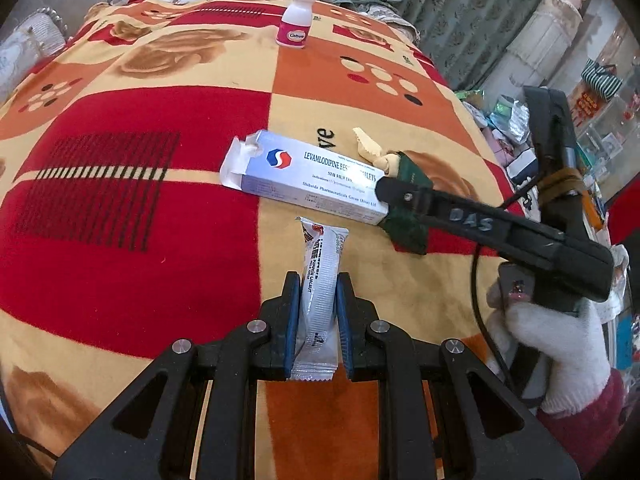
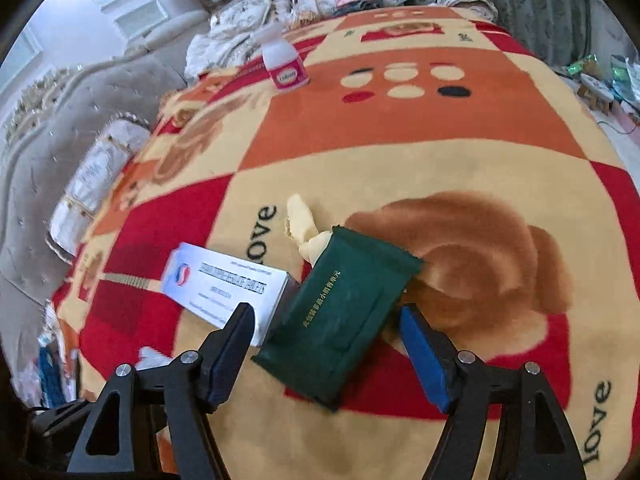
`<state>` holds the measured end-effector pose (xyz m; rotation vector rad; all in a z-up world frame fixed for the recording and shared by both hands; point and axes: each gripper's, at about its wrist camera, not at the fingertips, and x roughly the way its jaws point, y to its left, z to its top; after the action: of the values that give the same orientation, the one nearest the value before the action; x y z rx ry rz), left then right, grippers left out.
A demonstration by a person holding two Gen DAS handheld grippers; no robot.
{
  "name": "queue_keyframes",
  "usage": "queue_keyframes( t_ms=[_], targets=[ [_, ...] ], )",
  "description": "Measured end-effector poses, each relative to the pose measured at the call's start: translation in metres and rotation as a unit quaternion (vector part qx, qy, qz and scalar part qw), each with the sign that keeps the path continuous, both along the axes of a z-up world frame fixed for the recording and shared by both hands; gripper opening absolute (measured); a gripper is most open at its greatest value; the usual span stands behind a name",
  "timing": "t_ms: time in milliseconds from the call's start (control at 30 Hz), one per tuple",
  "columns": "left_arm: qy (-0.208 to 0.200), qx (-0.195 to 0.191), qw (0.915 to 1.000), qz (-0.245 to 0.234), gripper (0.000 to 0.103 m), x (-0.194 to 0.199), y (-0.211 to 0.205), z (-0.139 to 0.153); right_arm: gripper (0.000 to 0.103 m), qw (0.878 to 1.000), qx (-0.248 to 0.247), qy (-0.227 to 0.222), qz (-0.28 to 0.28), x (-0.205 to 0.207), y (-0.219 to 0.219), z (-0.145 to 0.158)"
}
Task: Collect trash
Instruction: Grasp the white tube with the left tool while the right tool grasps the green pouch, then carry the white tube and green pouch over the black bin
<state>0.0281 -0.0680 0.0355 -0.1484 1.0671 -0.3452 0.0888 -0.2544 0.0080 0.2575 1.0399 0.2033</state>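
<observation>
Fleecy blanket (image 1: 132,208) in red, orange and cream covers the bed, soft and giving, so nothing on it sits on a firm base. The left gripper (image 1: 318,292) is clamped on a white plastic wrapper (image 1: 318,280), crinkly and ribbed, which stands up between the blue pads. The right gripper (image 2: 326,350) has its jaws spread, one on each side of the near end of a dark green packet (image 2: 340,312); the pads do not touch it yet. That packet lies flat, near and right of centre, matte with a seam and a line of gold print down its length.

To do this step well, I would judge, the fingers should come down square to the packet's long edges and press slightly into the fleece, so the thin flat thing buckles up into the pads rather than sliding away. The left finger stands close to the glossy white medicine box (image 2: 224,284), whose right end touches or slightly overlaps the packet, so it could catch that too. A pale crumpled scrap (image 2: 302,224) pokes out at the packet's far end. Far off stands a smooth white pill bottle (image 2: 282,64) with a pink label, upright.
</observation>
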Motion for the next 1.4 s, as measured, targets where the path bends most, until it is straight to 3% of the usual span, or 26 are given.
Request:
queue_keyframes(
  t_ms=[67,100,133,200,600,867,933,1400],
  targets=[
    [0.000,0.000,1.0000,-0.001,0.015,-0.001,-0.001,0.000,0.065,1.000,-0.020,-0.007,0.012,0.003,0.005,0.000],
    [0.000,-0.001,1.0000,-0.002,0.015,-0.001,-0.001,0.000,0.052,1.000,-0.021,-0.011,0.020,0.003,0.006,0.002],
    [-0.001,-0.001,1.0000,-0.003,0.015,-0.001,-0.002,0.000,0.049,0.999,-0.024,-0.013,0.032,0.001,0.006,0.004],
    [-0.001,-0.004,1.0000,-0.005,0.015,-0.001,-0.004,0.000,0.048,0.997,-0.056,-0.011,0.045,-0.003,0.005,0.007],
    [-0.007,-0.006,0.9997,-0.022,0.015,-0.009,-0.029,0.004,0.047,0.989,-0.093,0.024,0.117,-0.070,-0.019,0.007],
    [-0.009,-0.001,0.9994,-0.033,0.015,-0.019,-0.041,0.008,0.047,0.989,-0.110,-0.005,0.099,-0.083,-0.014,-0.001],
    [-0.012,-0.001,0.9993,-0.036,0.015,-0.022,-0.046,0.010,0.043,0.990,-0.100,-0.010,0.102,-0.088,-0.016,0.005],
    [-0.030,0.002,0.9962,-0.082,0.015,-0.037,-0.106,0.024,0.042,0.993,-0.088,-0.049,0.068,-0.126,-0.059,0.038]
  ],
)
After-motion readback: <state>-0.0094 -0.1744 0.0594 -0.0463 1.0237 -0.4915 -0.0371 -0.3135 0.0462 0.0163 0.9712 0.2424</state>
